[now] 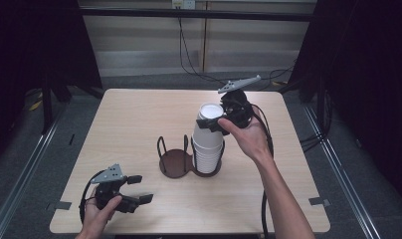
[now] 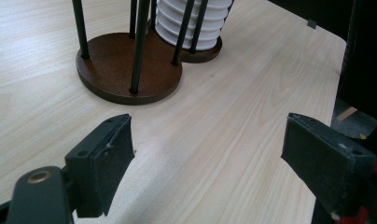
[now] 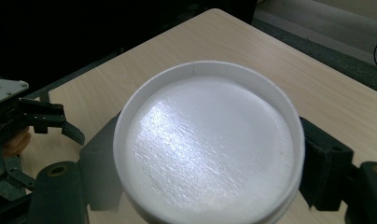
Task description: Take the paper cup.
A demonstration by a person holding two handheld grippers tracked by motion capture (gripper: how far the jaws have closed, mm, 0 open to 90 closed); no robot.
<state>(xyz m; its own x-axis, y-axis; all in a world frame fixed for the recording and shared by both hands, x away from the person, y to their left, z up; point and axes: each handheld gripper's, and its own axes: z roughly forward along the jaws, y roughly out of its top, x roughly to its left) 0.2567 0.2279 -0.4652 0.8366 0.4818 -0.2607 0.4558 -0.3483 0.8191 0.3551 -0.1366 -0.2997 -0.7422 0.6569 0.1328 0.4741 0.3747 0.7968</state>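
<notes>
Hiding their tips, right tongs [image 1: 215,123] clasp cup [image 3: 207,144].

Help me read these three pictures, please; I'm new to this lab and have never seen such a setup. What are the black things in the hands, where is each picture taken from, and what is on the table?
No robot here: a person holds a two-jawed grasping tool in each hand. The wide picture comes from a fixed camera above the wooden table. The other two come from cameras riding on the tools, looking along their black jaws.

On the table stands a dark double cup holder with upright rods. Its left ring is bare; its right ring holds a stack of white cups, upside down.

The right tool is closed on the top cup, whose flat bottom faces that tool's camera. The left tool hangs open near the table's front edge, holding nothing.
</notes>
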